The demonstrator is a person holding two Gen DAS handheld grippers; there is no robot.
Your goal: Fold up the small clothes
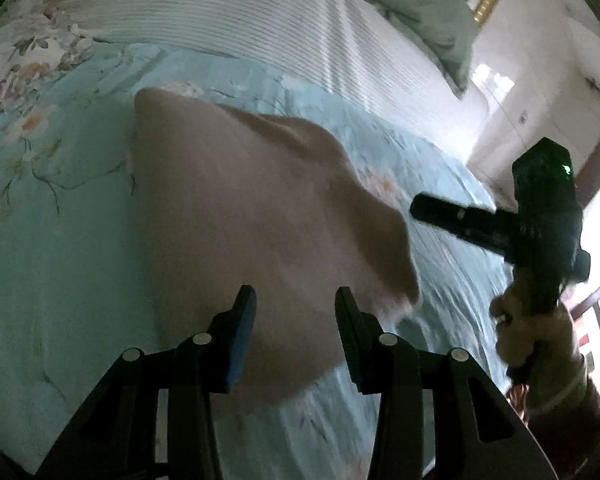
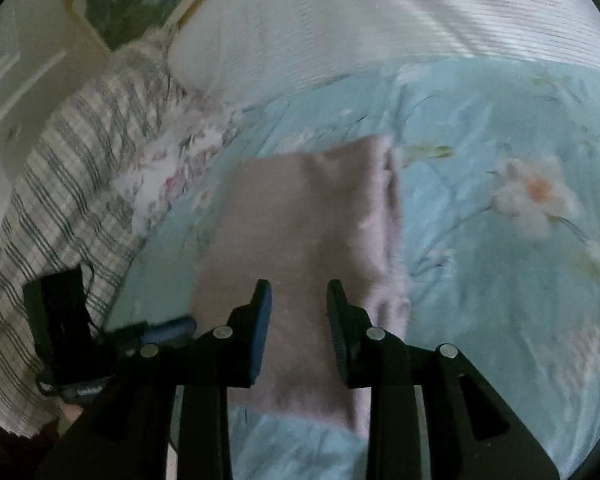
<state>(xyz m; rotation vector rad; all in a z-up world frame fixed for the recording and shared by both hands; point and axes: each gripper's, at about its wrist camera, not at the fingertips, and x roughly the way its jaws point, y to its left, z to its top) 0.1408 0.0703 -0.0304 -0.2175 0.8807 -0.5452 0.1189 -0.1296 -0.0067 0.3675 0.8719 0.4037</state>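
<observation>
Both tools, left tool [image 1: 295,300] and right tool [image 2: 299,294], hang open and empty over my pink cloth [image 2: 308,216], lying at twelve o'clock on the bed [image 2: 500,280]. Grabbing the quilt underneath could drag everything.

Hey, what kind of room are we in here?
Most likely a bedroom. A pink garment lies on a bed covered by a light blue floral quilt, with a white ribbed blanket and a green pillow beyond it.
</observation>
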